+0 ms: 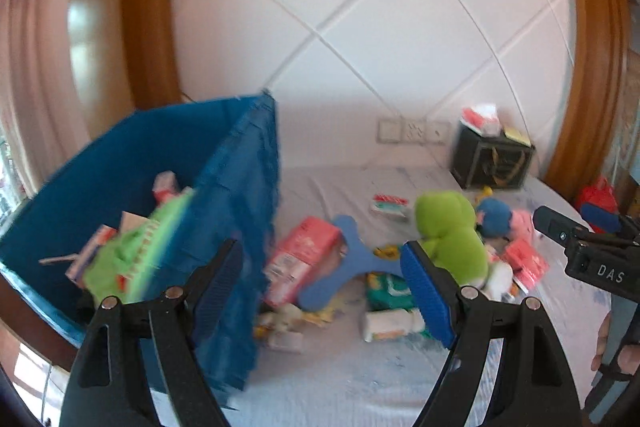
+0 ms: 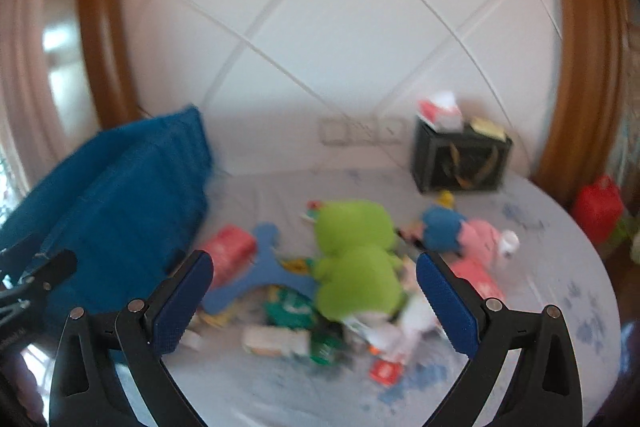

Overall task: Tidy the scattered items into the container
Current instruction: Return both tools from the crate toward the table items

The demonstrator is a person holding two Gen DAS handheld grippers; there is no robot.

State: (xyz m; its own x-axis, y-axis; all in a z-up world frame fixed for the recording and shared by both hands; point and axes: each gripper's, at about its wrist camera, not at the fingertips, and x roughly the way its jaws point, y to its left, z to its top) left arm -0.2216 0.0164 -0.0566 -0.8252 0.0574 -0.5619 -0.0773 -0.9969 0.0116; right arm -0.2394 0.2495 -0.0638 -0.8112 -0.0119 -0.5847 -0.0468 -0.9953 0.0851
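While the left wrist view is blurring slightly, we are seeing the left tongs [image 1: 322,279] standing wide open with nothing between the blue pads. The blue fabric bin [image 1: 168,163] is sitting at the left on the bed [image 1: 360,379], its near corner just behind the left pad, and it is already holding a green packet [image 1: 132,259] and some small boxes. To its right the scattered items are lying in a heap on the sheet: a pink carton [image 1: 304,259] just beside the bin, a blue foam shape [image 1: 352,259], a green plush toy [image 1: 448,231], a blue and pink plush [image 1: 500,219]. A black box [image 1: 494,163] is standing well behind them. The right tongs [image 1: 580,247] are showing at the right edge.

Through the right wrist view we are finding the right tongs [image 2: 314,303] also spread wide and gripping nothing, pointing at the green plush toy [image 2: 356,255]. The blue fabric bin [image 2: 120,203] is standing at the left, the pink carton [image 2: 230,251] near it, the blue foam shape [image 2: 260,267] touching the heap.
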